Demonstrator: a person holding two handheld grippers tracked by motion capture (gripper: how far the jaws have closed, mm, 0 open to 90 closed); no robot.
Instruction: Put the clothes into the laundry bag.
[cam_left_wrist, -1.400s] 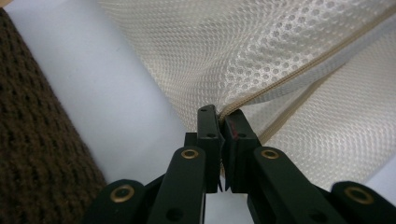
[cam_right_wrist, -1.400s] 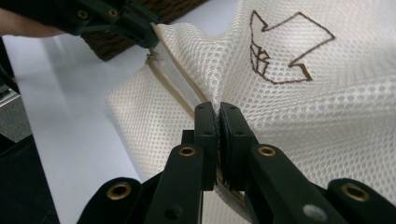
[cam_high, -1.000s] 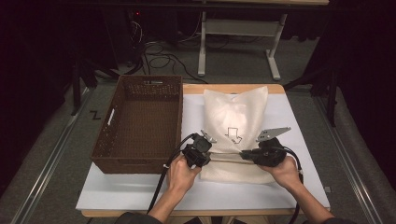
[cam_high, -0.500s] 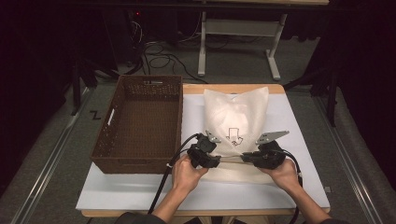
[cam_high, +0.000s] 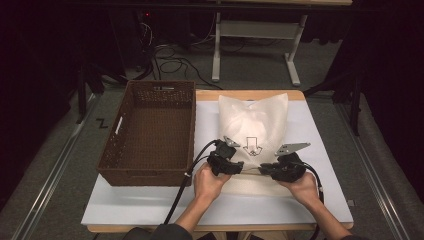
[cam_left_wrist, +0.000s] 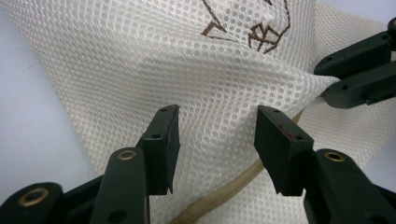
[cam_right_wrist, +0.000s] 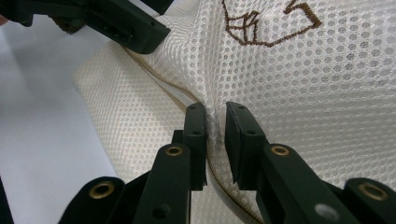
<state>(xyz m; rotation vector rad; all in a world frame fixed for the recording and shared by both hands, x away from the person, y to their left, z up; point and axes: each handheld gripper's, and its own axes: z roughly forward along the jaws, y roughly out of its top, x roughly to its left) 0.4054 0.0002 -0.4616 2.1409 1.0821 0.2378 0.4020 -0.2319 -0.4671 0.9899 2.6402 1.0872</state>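
Mesh laundry bag (cam_high: 253, 131) lies right of the empty wicker basket (cam_high: 150, 132), not yet moved in; left gripper (cam_left_wrist: 217, 128) fingers have just been opening and stand released over its mesh, right gripper (cam_right_wrist: 215, 123) fingers loosening yet pinching a fold by the zipper (cam_right_wrist: 163, 91).

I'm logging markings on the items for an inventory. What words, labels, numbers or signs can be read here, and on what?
No readable words or numbers.
Mesh bag: a brown stitched downward arrow outline, a sign with no lettering.
Floor left of the basket: a black mark shaped like "Z"; whether it is a letter is unclear.
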